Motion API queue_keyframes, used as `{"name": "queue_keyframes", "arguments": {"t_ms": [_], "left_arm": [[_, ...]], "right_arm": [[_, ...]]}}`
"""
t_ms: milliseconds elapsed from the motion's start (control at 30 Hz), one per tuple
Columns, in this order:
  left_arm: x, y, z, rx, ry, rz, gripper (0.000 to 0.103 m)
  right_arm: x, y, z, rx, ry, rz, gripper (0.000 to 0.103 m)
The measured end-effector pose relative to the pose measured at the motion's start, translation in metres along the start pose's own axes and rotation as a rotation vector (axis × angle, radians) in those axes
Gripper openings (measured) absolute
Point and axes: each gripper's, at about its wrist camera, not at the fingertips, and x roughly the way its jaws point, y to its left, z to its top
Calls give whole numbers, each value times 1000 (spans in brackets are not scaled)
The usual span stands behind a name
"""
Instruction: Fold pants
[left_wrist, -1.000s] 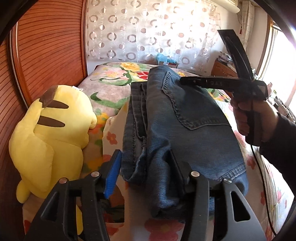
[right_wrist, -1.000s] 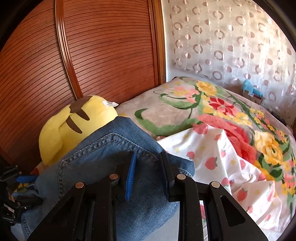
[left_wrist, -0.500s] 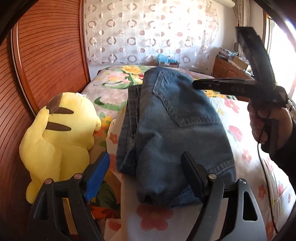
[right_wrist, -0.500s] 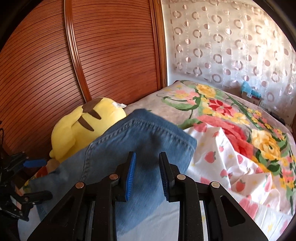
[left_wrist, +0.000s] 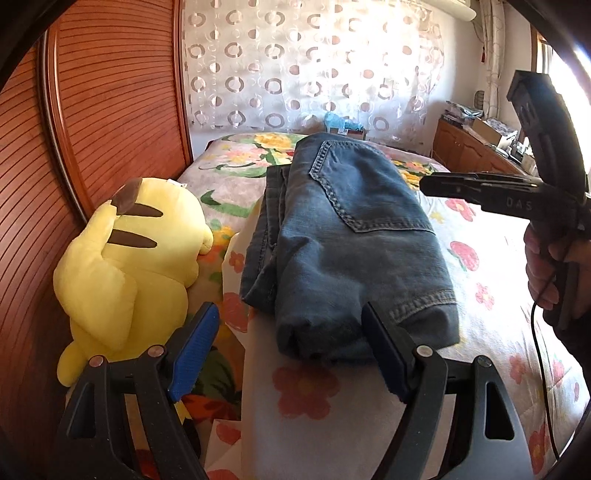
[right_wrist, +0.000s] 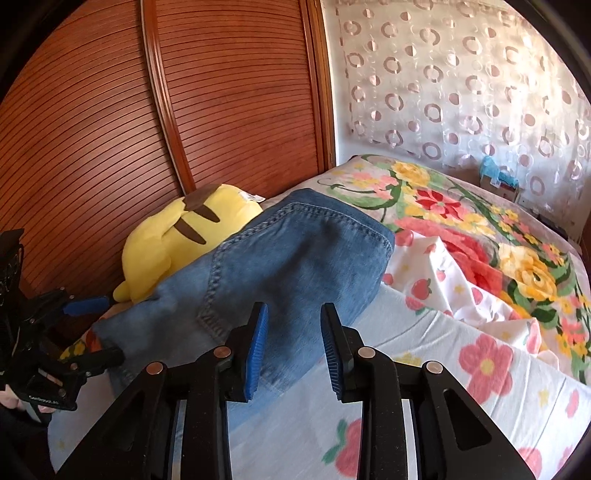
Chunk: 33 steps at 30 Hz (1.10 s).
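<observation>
The blue jeans (left_wrist: 351, 236) lie folded in a compact stack on the flowered bedsheet (left_wrist: 317, 417), back pocket up. They also show in the right wrist view (right_wrist: 291, 266). My left gripper (left_wrist: 291, 343) is open wide and empty, just short of the stack's near end. My right gripper (right_wrist: 291, 332) is open with a narrower gap and empty, above the sheet beside the jeans. The right gripper also shows in the left wrist view (left_wrist: 428, 184), held in a hand to the right of the jeans.
A yellow plush toy (left_wrist: 133, 258) lies left of the jeans against the wooden slatted headboard (left_wrist: 118, 92). A floral blanket (right_wrist: 461, 221) covers the far part of the bed. A patterned curtain (left_wrist: 314, 66) hangs behind, and a wooden cabinet (left_wrist: 469, 151) stands at the far right.
My left gripper let go of the jeans, opened wide and drew back. My right gripper pulled away from the jeans and opened a little. The jeans settled flat on the bed.
</observation>
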Motion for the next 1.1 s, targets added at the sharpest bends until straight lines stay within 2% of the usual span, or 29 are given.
{"name": "queue_keyframes", "arguments": {"t_ms": [67, 133, 433, 567, 600, 1100], "left_arm": [[-4, 1, -1, -3, -11, 9, 82], [-9, 2, -2, -11, -21, 13, 89], [-28, 7, -8, -48, -46, 49, 89], [-36, 8, -13, -54, -45, 58, 89], [-38, 8, -14, -54, -46, 58, 89], [-72, -17, -27, -19, -75, 55, 89]], "right_arm": [[-6, 5, -3, -5, -5, 1, 35], [-12, 10, -7, -8, -9, 2, 37], [-26, 27, -20, -10, -13, 11, 45], [-28, 35, -24, -10, -7, 20, 63], [-30, 36, -26, -11, -10, 24, 65], [-80, 60, -59, 2, -28, 0, 71]]}}
